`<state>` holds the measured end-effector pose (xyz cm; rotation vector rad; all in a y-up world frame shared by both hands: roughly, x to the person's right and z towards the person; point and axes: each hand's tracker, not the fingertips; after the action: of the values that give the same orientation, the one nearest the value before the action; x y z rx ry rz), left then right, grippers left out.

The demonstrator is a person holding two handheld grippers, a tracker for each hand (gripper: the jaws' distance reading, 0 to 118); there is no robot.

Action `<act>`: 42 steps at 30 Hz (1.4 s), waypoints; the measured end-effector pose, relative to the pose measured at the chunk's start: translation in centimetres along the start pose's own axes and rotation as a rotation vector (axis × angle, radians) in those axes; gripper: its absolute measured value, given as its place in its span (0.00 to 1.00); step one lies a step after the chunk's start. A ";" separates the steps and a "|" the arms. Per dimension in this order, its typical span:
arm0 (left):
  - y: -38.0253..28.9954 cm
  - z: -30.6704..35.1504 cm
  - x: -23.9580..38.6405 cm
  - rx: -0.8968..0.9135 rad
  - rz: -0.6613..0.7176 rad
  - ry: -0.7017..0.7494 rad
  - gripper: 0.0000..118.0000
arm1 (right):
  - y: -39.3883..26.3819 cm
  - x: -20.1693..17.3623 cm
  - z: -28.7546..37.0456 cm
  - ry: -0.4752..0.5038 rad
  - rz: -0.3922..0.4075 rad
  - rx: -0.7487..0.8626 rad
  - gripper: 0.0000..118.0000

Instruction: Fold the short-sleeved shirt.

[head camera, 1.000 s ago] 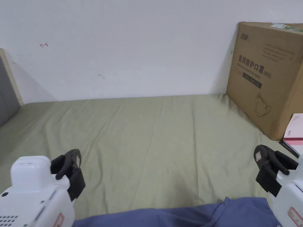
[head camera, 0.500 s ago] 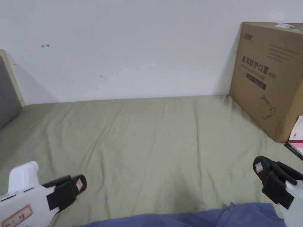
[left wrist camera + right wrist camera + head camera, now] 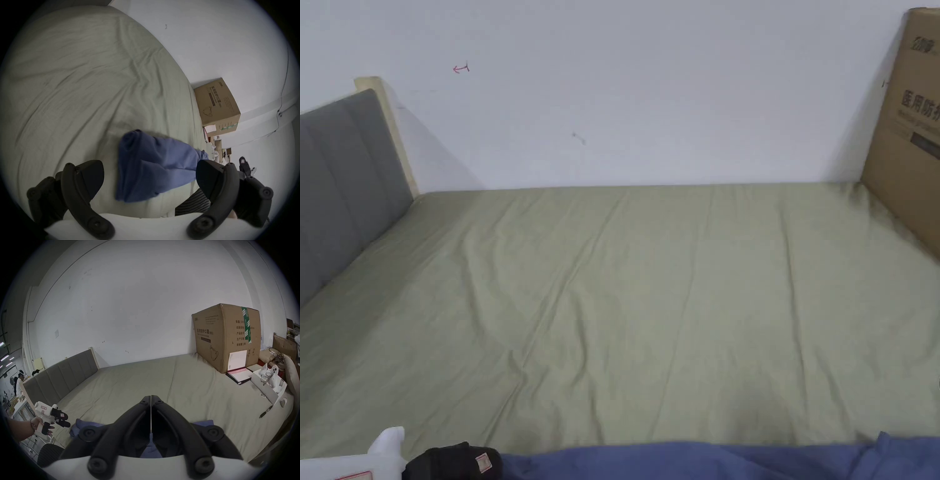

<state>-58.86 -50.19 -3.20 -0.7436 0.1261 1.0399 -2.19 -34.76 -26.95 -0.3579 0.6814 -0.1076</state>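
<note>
The blue short-sleeved shirt [image 3: 155, 165] lies bunched on the olive bedsheet [image 3: 650, 294] at the near edge of the bed, well apart from the cardboard box [image 3: 225, 337] that stands against the wall at the far right corner. Your left gripper [image 3: 149, 177] hovers over the end of the shirt farthest from the box, its jaws spread wide with nothing between them. Your right gripper [image 3: 151, 400] sits above the shirt's box-side end with its jaws pressed together and no cloth visibly caught at the tips; whether fabric is trapped lower down is hidden.

Risks from here, as a judgement:
- The shirt is crumpled, so closing the left jaws on the heap may take several layers at once, and the garment would lift as a lump instead of spreading.
- The right jaws, unless parted first, will push the cloth rather than grip it.
- The garment lies close to the bed's near edge; a one-sided pull away from the box could drag it off.
- The loose sheet may be pinched along with the shirt.
</note>
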 end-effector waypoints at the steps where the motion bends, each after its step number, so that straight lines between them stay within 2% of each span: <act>1: -0.1 -0.5 -0.8 0.016 0.041 -0.022 0.99 | 0.0 -0.1 -0.2 -0.002 0.007 -0.012 0.00; 4: -0.1 -2.0 -3.4 -0.002 0.134 -0.097 1.00 | 0.1 -0.9 -0.6 -0.008 0.038 -0.046 0.00; 6: 0.9 -3.2 -6.3 -0.046 0.183 -0.213 1.00 | 0.2 -1.2 -1.0 -0.010 0.046 -0.060 0.00; 8: 1.0 -4.2 -6.8 -0.011 0.224 -0.311 1.00 | 0.3 -1.5 -1.3 -0.005 0.051 -0.076 0.00; 11: 0.6 -6.5 -6.7 -0.079 0.300 -0.485 1.00 | 0.7 -2.0 -2.0 -0.008 0.080 -0.106 0.00; 14: 0.1 -7.3 -6.3 -0.046 0.252 -0.464 1.00 | 1.0 -2.5 -2.4 -0.003 0.095 -0.108 0.00; 15: 0.2 -7.3 -6.4 -0.037 0.235 -0.451 0.96 | 1.1 -2.5 -2.4 0.000 0.095 -0.107 0.00; 16: 0.2 -7.3 -6.7 -0.029 0.216 -0.385 0.76 | 1.1 -2.5 -2.5 0.005 0.093 -0.107 0.00; 17: 0.0 -7.5 -6.8 -0.036 0.193 -0.224 0.38 | 1.1 -2.6 -2.6 0.010 0.089 -0.110 0.00; 18: -0.5 -8.1 -6.9 -0.067 0.156 -0.031 0.07 | 1.0 -2.7 -2.8 0.014 0.087 -0.113 0.00; 19: -1.0 -8.0 -7.3 -0.040 0.192 -0.173 0.07 | 0.9 -2.9 -2.9 0.018 0.085 -0.118 0.00; 20: -0.6 -6.8 -6.5 0.004 0.207 -0.222 0.07 | 0.8 -3.0 -3.0 0.021 0.084 -0.124 0.00; 25: -0.1 -3.9 -0.2 0.031 -0.038 0.046 0.07 | 0.7 -3.1 -3.4 0.046 0.089 -0.147 0.00; 28: -0.6 -0.7 5.0 0.093 -0.285 0.273 0.07 | 0.8 -3.6 -3.3 0.053 0.115 -0.147 0.01; 30: -1.8 1.1 8.8 0.207 -0.486 0.540 0.07 | 0.8 -3.5 -3.0 0.066 0.124 -0.141 0.01; 32: -2.9 1.5 11.6 0.278 -0.612 0.830 0.07 | 0.6 -3.3 -2.6 0.077 0.129 -0.136 0.01; 33: -3.2 1.6 12.3 0.281 -0.622 0.834 0.07 | 0.5 -3.3 -2.5 0.078 0.132 -0.134 0.01; 34: -3.3 1.6 12.8 0.267 -0.593 0.753 0.07 | 0.3 -3.2 -2.4 0.080 0.136 -0.132 0.01; 36: -3.1 1.3 14.3 0.204 -0.452 0.493 0.07 | 0.1 -2.9 -2.3 0.087 0.140 -0.133 0.01; 39: -2.9 -1.9 16.2 0.072 -0.301 0.254 0.07 | -0.2 -2.7 -2.4 0.098 0.140 -0.150 0.01; 40: -3.2 -3.5 17.1 0.036 -0.285 0.187 0.07 | -0.2 -2.6 -2.4 0.099 0.138 -0.153 0.01; 42: -3.7 -7.5 18.9 -0.006 -0.284 0.153 0.07 | -0.3 -2.4 -2.1 0.105 0.129 -0.151 0.01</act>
<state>-44.21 -41.93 -15.12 -0.8204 0.1437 0.7138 -5.38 -35.18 -26.92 -0.4546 0.8172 0.0487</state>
